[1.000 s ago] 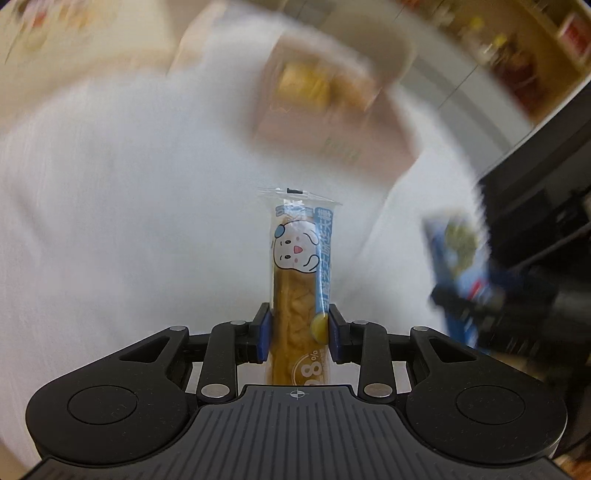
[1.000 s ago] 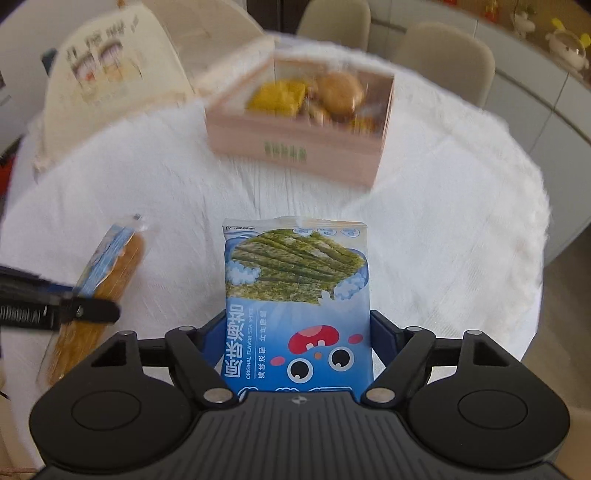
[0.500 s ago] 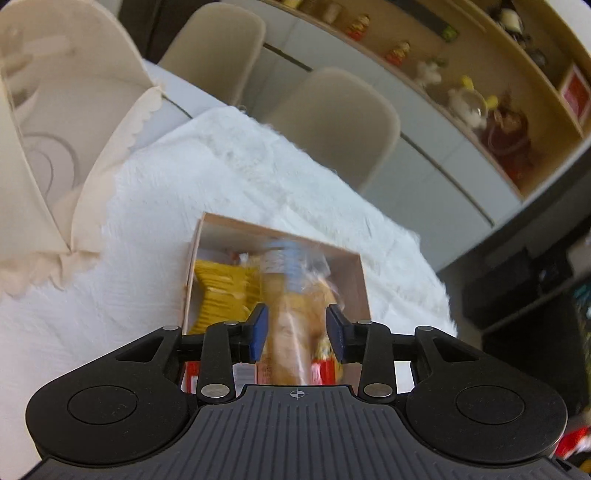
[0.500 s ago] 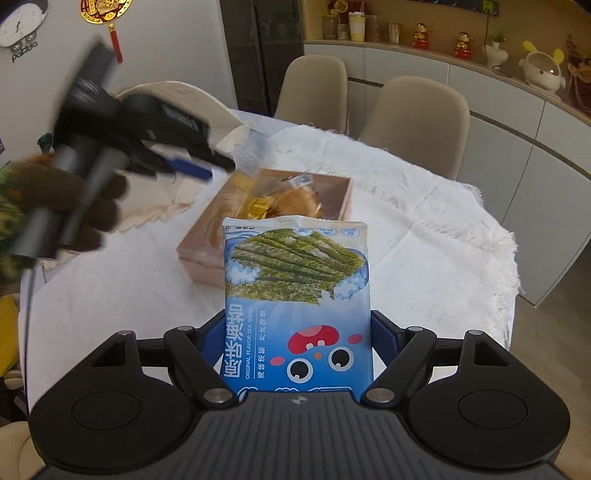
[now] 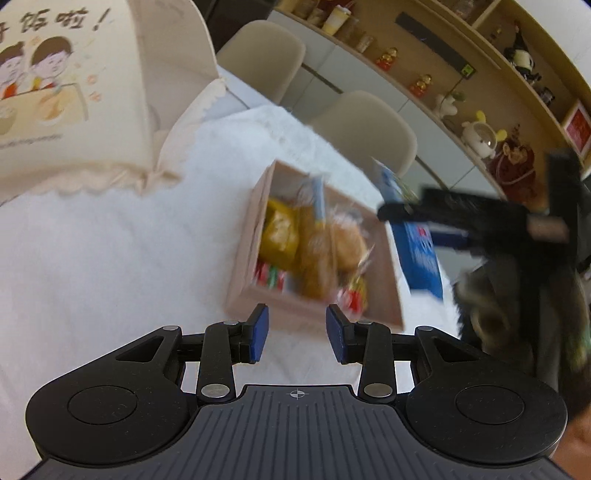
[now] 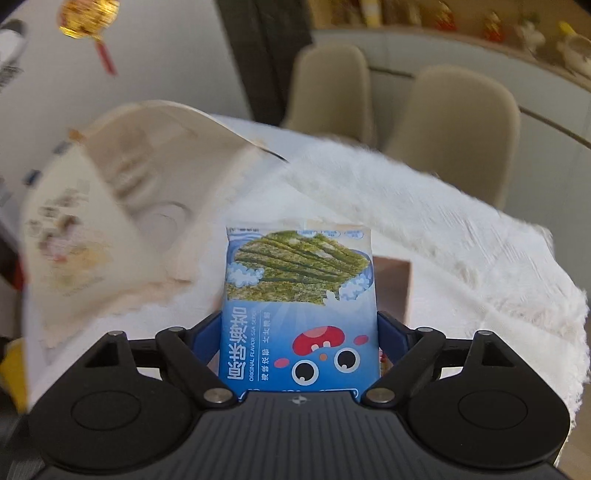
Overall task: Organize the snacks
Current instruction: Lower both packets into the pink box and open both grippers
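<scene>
Right tool [image 6: 299, 332] around glossy seaweed packet [image 6: 299, 295] (flat, rectangular)

Across my white-clothed table [image 5: 110, 258] stand two beige chairs [image 6: 454, 122]; beyond them, pale cabinets [image 6: 554, 155] and a wooden shelf [image 5: 424, 48] of figurines.

Home dining room. Round table [image 5: 92, 258] under a white fluffy tablecloth [image 6: 424, 221], beige shell chairs [image 6: 454, 122] on the far side. Behind them, white cabinets [image 5: 317, 85] and a wooden shelf [image 5: 491, 77] of figurines and plush toys. Red-gold lucky charm [image 6: 90, 18] on the far-left wall.
</scene>
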`<state>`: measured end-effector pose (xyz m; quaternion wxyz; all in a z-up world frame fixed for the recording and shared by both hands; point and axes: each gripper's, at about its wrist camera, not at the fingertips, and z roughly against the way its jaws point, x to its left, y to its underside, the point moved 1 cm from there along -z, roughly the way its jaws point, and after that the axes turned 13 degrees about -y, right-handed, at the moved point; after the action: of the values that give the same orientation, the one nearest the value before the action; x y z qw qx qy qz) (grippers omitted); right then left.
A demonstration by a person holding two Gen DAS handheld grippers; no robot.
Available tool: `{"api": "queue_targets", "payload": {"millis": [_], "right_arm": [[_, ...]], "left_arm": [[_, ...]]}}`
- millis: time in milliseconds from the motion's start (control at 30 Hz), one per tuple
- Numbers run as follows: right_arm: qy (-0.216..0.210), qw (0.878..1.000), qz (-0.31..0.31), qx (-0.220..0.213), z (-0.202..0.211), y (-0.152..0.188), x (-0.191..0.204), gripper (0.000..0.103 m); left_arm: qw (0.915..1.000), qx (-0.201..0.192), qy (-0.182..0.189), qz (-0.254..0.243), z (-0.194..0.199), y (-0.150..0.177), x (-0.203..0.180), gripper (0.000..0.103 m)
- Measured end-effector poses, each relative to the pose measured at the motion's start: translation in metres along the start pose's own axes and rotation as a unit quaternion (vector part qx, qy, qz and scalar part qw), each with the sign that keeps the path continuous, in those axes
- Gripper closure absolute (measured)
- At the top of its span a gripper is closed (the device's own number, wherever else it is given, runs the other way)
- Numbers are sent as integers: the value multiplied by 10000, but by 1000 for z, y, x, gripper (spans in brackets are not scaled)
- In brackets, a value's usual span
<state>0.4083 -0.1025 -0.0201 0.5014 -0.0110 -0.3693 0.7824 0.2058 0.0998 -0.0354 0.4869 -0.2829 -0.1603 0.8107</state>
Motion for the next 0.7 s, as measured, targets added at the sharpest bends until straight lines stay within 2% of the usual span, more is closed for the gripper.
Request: {"api": "queue_targets", "payload": {"millis": [100,167,233,300,367,433,500,600,700], "right_arm": [[-185,9997,-166,-54,-5,7,-5,17],[-298,9985,-255,-372,2,8,-5,17],[-219,9973,-116,-692,8,10,-1,16],[-66,9991,-9,-418,-5,4,1,16],[-129,9998,-113,-79,-17,3,-3,16],[-90,9993,-364,-43,-21,6,-9,16],[-156,9979,-591,-192,-17,12,-13,17],[20,9937,-777,-811,14,25,-12,17],[458,9920,-239,-1156,60,42,10,17]], "left_arm": [[10000,49,-82,0,3,14,7,64],[10000,-21,-44,15,11,19,10,64],[9999,-160,-48,-31,19,18,9,64],[9997,-220,-74,-17,26,16,9,64],[9995,-271,-115,84,34,15,10,64],[9994,-305,-44,147,42,16,12,64],[9994,-326,-12,125,49,18,13,64],[9991,-414,-20,-22,59,22,9,66],[9964,-756,-65,-378,78,27,-4,70]]}}
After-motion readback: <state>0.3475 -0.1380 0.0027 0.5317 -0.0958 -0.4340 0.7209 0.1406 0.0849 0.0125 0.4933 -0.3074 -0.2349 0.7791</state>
